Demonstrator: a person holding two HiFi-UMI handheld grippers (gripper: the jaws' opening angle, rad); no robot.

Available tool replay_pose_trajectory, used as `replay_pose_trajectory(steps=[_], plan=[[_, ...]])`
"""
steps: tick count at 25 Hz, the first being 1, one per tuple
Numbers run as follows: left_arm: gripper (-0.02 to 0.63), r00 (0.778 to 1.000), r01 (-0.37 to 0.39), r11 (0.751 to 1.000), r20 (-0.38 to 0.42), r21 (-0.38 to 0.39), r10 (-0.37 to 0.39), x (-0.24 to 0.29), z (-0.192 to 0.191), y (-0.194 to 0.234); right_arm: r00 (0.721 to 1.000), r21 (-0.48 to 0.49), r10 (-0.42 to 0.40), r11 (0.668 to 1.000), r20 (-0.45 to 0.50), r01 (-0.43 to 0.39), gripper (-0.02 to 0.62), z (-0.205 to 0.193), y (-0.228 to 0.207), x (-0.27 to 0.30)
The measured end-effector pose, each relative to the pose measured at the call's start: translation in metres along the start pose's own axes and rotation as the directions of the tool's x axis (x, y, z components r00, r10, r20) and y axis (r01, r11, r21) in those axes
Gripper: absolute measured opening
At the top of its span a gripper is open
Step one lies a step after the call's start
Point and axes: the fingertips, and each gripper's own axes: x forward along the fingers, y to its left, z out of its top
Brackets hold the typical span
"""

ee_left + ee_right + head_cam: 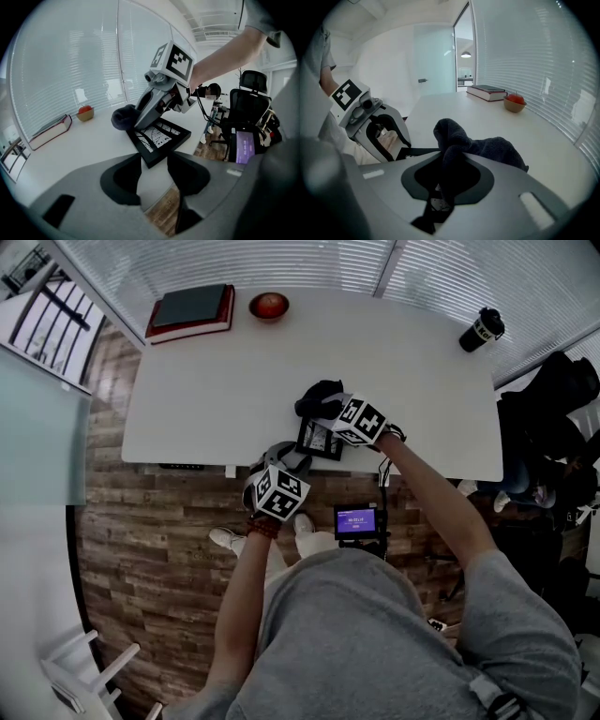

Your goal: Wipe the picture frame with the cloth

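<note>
Head view, right tongs (326,416) clenched on cloth (317,396) at picture frame (320,442), left tongs (289,460) released nearby

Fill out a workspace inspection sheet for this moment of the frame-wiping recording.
Surface: white table.
Job's things: black picture frame flat near the front edge; dark cloth bunched in the right gripper.
Clutter: red hardcover book, small wooden bowl with red fruit, black travel mug.
Grippers: left gripper open, at the frame's corner; right gripper shut on the cloth.
Cables: dark cable hanging by the right gripper.
Surroundings: window blinds, wooden floor, black office chair.
</note>
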Motion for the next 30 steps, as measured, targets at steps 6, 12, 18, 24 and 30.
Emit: replay_pose_trajectory(steps=[6, 12, 18, 24, 30], plan=[[0.187, 1.000, 0.003, 1.000, 0.000, -0.002, -0.003, -0.001, 0.000, 0.001, 1.000, 0.001, 0.026, 1.000, 0.000, -0.026, 0.061, 0.001, 0.011, 0.001], [0.187, 1.000, 0.004, 1.000, -0.002, -0.003, -0.004, -0.001, 0.000, 0.000, 0.999, -0.008, 0.053, 0.999, -0.006, -0.053, 0.061, 0.000, 0.024, 0.000], [0.187, 1.000, 0.003, 1.000, -0.001, -0.004, -0.003, -0.001, 0.001, -0.001, 0.997, -0.044, 0.079, 0.996, -0.007, -0.079, 0.060, -0.001, 0.039, -0.002], [0.187, 1.000, 0.003, 1.000, -0.002, -0.003, -0.003, 0.000, -0.001, -0.001, 0.994, -0.086, 0.112, 0.990, -0.018, -0.113, 0.060, -0.004, 0.057, -0.001], [0.187, 1.000, 0.003, 1.000, -0.001, -0.005, -0.003, 0.000, 0.000, 0.000, 0.989, -0.107, 0.144, 0.983, -0.029, -0.147, 0.060, -0.004, 0.065, -0.001]])
